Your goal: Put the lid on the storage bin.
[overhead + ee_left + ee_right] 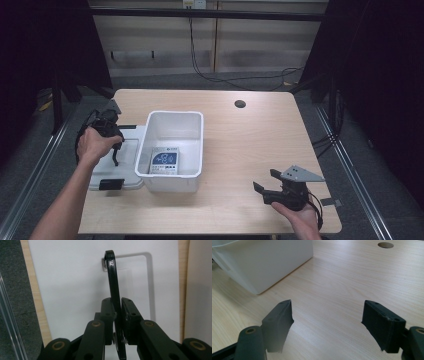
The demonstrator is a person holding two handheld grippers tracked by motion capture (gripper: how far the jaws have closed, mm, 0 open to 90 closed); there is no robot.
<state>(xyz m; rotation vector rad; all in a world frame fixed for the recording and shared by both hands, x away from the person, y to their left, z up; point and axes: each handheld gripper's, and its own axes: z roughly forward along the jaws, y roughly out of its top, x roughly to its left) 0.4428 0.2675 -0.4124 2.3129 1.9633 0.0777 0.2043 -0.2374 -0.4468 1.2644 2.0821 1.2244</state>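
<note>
Your right gripper (264,191) sits at the near right of the bench (250,140), held in your right hand (300,215); its jaws stand wide apart with nothing between them, hovering over bare wood; in the right gripper view the white bin (262,262) lies ahead and to the left, well apart from the jaws. Your left gripper (116,150) is on the left side, over the white lid (112,170) that lies flat just beside the bin (172,150); your left hand (95,145) wraps its body; its jaws are clamped on a thin black handle (113,297), which rises upright between them from the lid (70,285). Inside the bin a blue and white packet (164,162) rests on the floor, toward the near wall; a second black clip (111,184) sits at the lid's near edge.
</note>
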